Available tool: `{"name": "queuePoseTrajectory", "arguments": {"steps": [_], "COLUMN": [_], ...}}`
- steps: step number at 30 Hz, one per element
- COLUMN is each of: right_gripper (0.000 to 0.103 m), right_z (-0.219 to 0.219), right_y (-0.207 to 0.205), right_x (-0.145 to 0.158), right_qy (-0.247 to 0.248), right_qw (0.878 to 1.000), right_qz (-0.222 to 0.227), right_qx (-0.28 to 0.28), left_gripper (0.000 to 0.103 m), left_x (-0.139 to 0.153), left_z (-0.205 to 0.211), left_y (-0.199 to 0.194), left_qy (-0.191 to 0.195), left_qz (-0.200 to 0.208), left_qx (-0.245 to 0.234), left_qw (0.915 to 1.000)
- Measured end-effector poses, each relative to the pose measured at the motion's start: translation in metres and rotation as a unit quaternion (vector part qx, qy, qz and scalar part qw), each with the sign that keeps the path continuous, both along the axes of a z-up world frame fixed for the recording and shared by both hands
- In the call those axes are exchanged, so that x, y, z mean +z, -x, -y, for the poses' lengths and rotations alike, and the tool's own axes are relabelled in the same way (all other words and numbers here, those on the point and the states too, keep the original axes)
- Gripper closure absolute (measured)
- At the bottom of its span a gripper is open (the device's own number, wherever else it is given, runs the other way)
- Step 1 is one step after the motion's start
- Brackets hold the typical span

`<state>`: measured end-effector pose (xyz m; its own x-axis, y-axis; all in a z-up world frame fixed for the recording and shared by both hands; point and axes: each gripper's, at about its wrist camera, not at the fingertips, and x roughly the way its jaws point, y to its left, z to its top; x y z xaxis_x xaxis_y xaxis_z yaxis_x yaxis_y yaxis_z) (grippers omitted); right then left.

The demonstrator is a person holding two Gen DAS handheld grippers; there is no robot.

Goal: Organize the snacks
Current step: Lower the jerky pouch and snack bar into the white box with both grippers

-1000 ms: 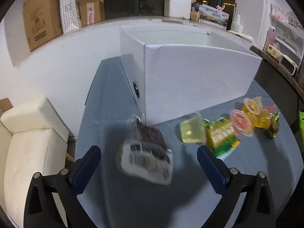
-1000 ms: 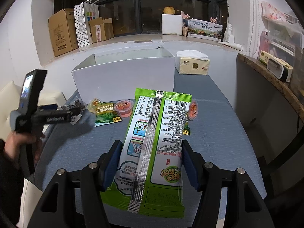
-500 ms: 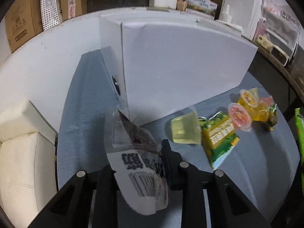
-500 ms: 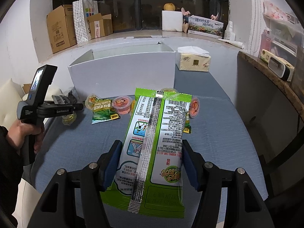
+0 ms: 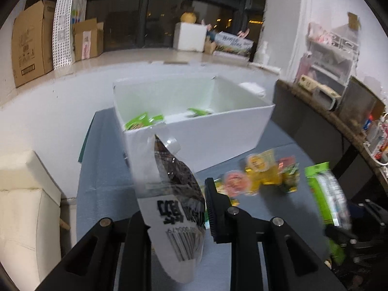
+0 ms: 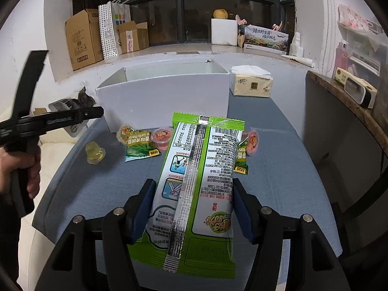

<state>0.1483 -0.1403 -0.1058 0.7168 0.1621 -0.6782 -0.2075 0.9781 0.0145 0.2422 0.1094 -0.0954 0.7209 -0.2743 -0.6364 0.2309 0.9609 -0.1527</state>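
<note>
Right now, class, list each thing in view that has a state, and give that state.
left gripper: jaws shut on the dark snack packet, lifted off the table.
right gripper: jaws shut on the big green bag.
white box: open-topped, green packets inside.
yellow jelly cup: tipped over on the table.
red jelly cup: upright, sealed.
</note>
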Motion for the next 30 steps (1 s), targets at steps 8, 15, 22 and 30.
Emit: {"name": "queuePoseTrajectory", "arguments": {"steps": [8, 15, 22, 30], "right_gripper": [0.037, 0.037, 0.037, 0.037], "right_z": [0.001, 0.007, -0.017, -0.043], "right_y": [-0.024, -0.104, -0.185, -0.260], "right_x": [0.021, 0.053, 0.089, 0.071], "right_qy": [-0.019, -0.071, -0.038, 0.004], "right_qw": [0.999, 0.993, 0.989, 0.985], "right_qz": [0.028, 0.053, 0.090, 0.070], "right_qx": [0.027, 0.075, 0.113, 0.155], "left_gripper": [0.078, 0.078, 0.078, 0.078], "left_x": [0.027, 0.055, 0.073, 0.053], "left_z": [0.033, 0.035, 0.029, 0.027], "left_y": [0.008, -0.025, -0.091, -0.163], "left_qy": [-0.006, -0.019, -0.038, -0.076], "left_qz": [0.016, 0.043, 0.055, 0.029], "left_qx": [-0.002, 0.052, 0.079, 0.090], "left_qw": [0.9998, 0.9975, 0.9946, 0.9926]}}
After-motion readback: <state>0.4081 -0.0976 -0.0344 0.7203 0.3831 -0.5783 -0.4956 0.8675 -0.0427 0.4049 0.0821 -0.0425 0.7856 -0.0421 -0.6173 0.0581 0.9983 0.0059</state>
